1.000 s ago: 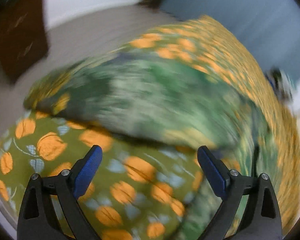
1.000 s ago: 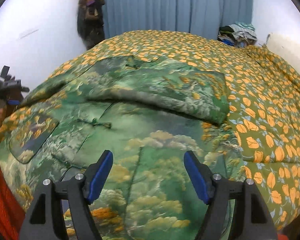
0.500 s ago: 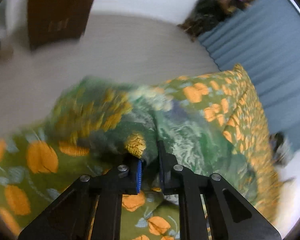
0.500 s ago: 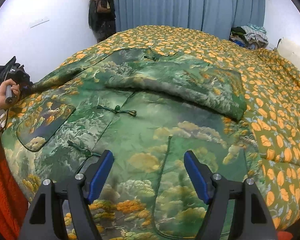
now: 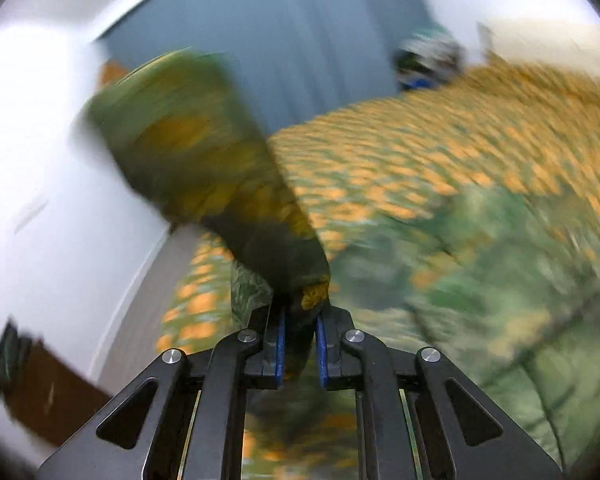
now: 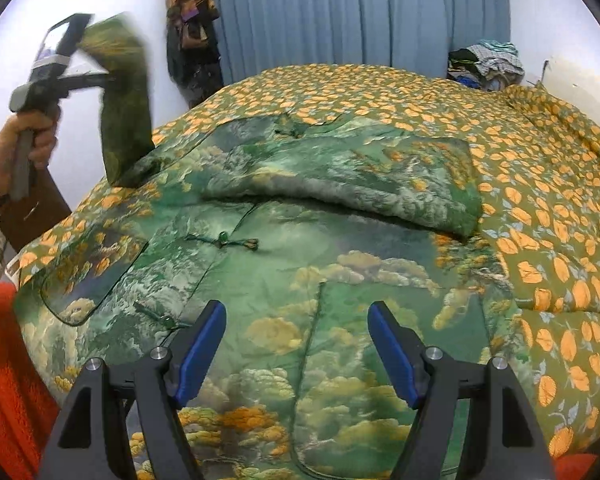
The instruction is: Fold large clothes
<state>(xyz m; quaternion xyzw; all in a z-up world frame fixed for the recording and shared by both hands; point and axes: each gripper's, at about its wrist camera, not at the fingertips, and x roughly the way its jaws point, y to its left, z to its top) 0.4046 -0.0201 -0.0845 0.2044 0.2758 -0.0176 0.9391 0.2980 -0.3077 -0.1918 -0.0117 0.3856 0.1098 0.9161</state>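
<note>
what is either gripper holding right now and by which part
The left gripper is shut on the green jacket, pinching the end of its sleeve and lifting it. The right gripper is open, holding nothing.

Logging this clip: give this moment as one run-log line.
left gripper: shut on jacket sleeve, lifted | right gripper: open above jacket | other sleeve: folded across

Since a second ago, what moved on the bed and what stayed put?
The left gripper shut on the jacket's sleeve at the bed's left edge, then lifted it, so the sleeve now hangs up in the air. The right gripper stayed open above the jacket, holding nothing. The other sleeve stayed folded across the jacket, and the leaf-print bedspread did not move.
</note>
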